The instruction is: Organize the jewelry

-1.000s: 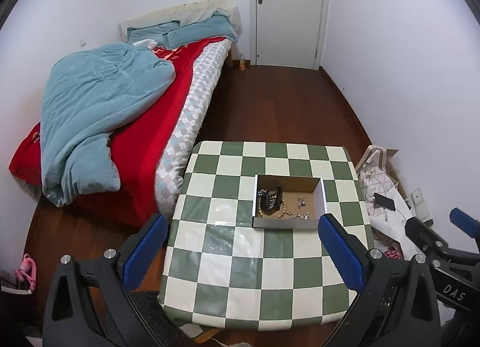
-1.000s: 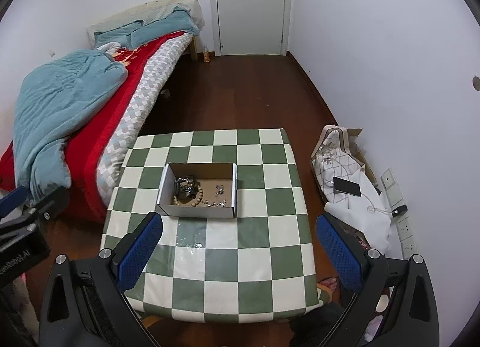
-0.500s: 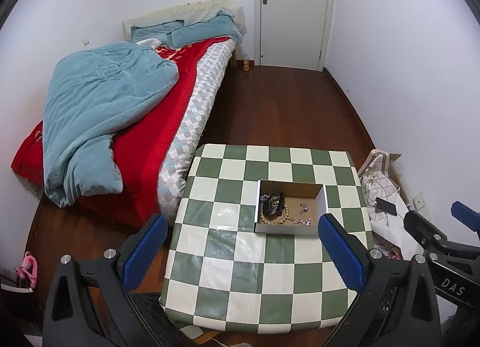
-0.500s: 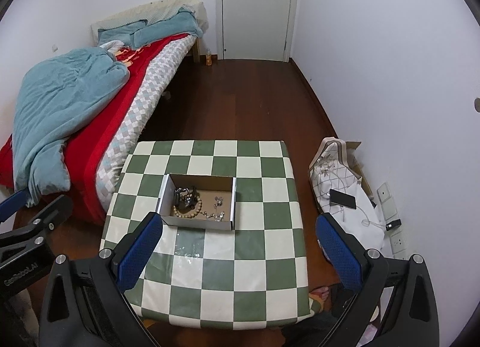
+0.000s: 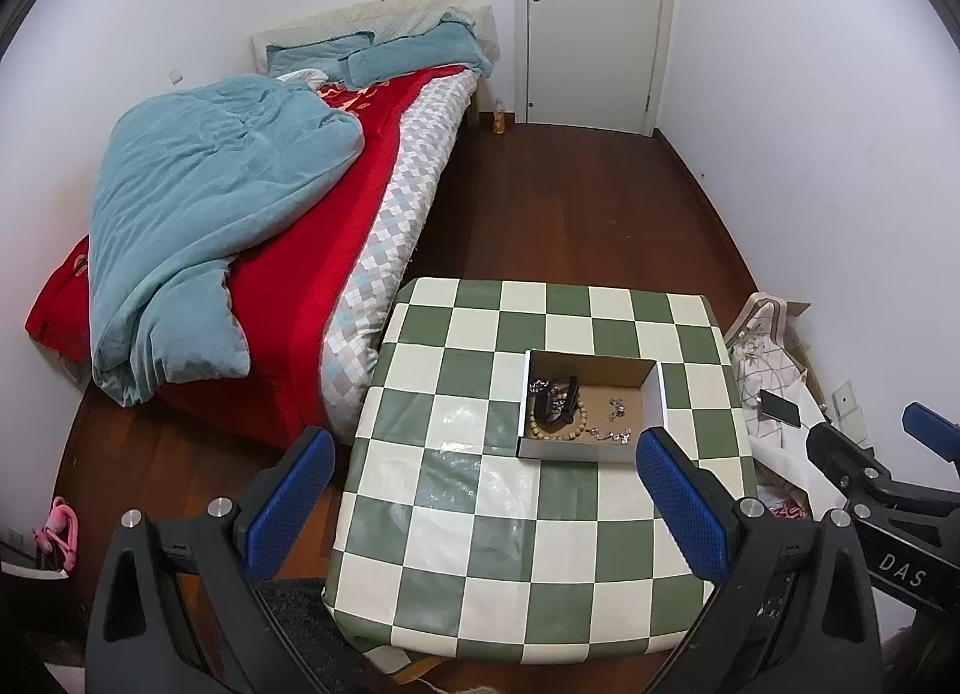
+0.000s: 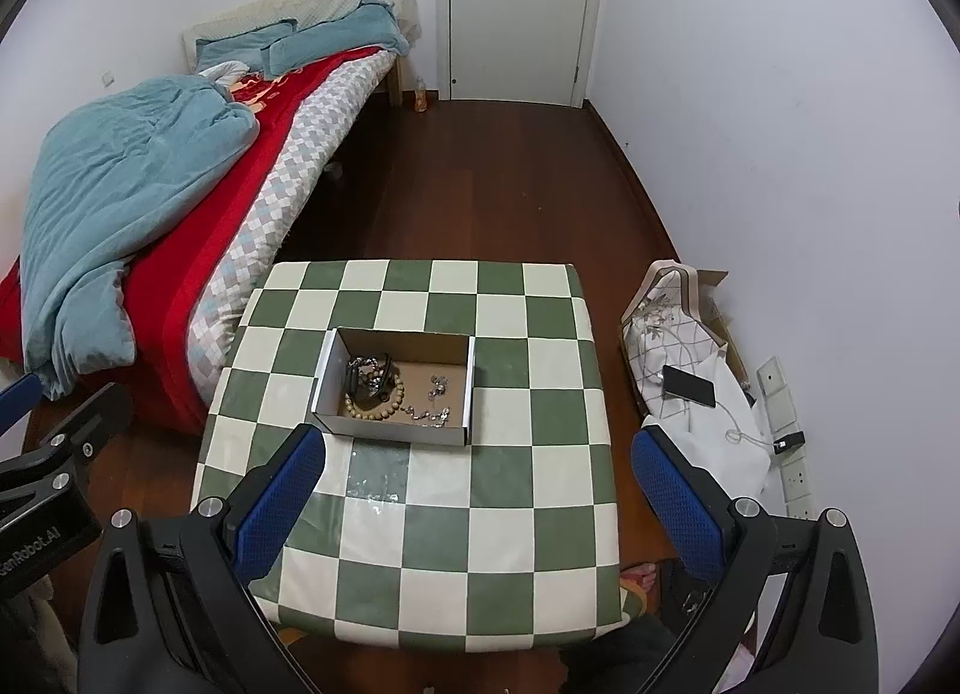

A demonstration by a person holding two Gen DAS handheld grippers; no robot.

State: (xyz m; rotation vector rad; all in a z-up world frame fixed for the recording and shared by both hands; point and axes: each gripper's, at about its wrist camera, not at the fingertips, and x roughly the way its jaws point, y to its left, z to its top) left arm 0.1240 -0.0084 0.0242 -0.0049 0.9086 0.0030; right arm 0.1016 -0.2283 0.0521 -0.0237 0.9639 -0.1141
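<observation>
A shallow cardboard box (image 5: pixel 655 394) (image 6: pixel 327 370) stands on a green and white checkered table (image 5: pixel 480 544) (image 6: pixel 450 544). In it lie a wooden bead bracelet (image 5: pixel 561 431) (image 6: pixel 373 407), a dark tangle of jewelry (image 5: pixel 555 394) (image 6: pixel 367 373) and small silver pieces (image 5: pixel 612 427) (image 6: pixel 429 409). My left gripper (image 5: pixel 486 493) is open and empty, high above the table's near side. My right gripper (image 6: pixel 477 484) is open and empty, also high above the table. Each gripper shows at the edge of the other's view.
A bed (image 5: pixel 372 202) with a teal duvet and red cover stands left of the table. A white bag with a phone (image 6: pixel 690 385) on it lies on the floor to the right, by the wall. A closed door (image 5: pixel 594 16) is at the far end.
Both grippers have risen and drawn back from the table, so the box and table look smaller and lower. Both stay open and empty.
</observation>
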